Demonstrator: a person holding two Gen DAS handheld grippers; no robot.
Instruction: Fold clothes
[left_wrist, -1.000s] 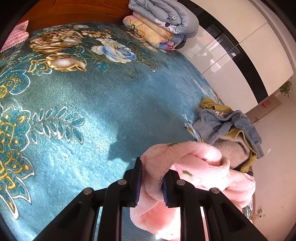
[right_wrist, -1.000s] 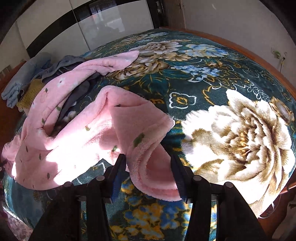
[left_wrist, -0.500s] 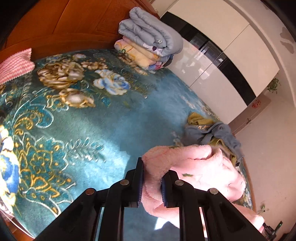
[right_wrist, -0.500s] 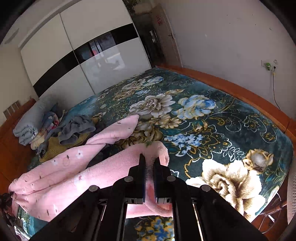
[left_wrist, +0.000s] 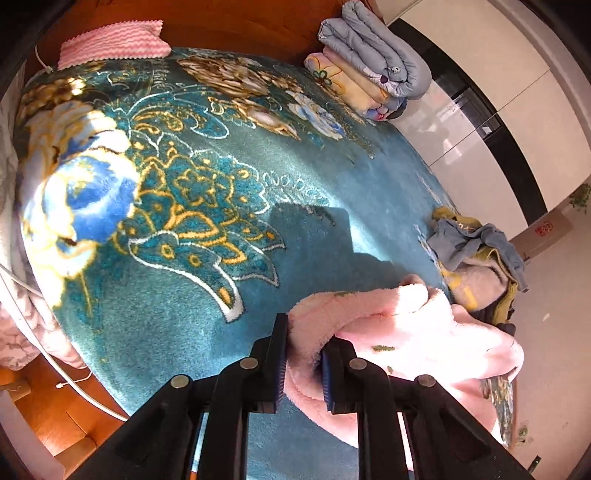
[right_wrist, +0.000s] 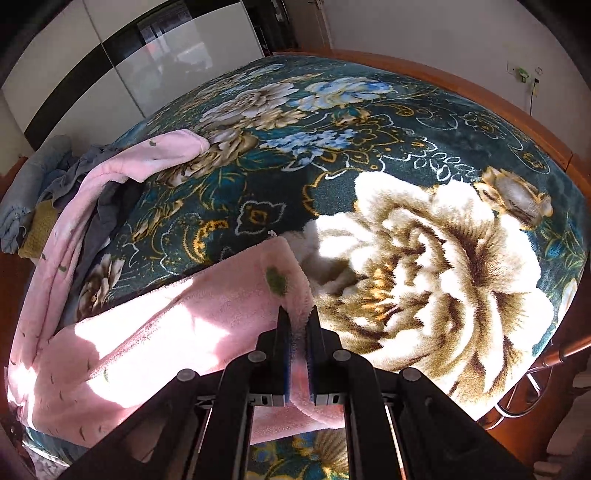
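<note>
A fluffy pink garment with small green marks lies across the teal floral bedspread. My left gripper is shut on one thick edge of it, held above the bed. My right gripper is shut on another edge of the same pink garment, which stretches away to the left and drapes over a pile of clothes. That pile of blue, yellow and grey clothes sits at the bed's right side in the left wrist view.
Folded quilts are stacked at the head of the bed by the wooden headboard. A pink towel lies at the far left corner. White wardrobe doors stand beyond the bed. The wooden bed frame edges the right side.
Both grippers have pulled the pink garment outward and lower toward the bed, stretching it between them. The right gripper closed on its edge within the last second.
</note>
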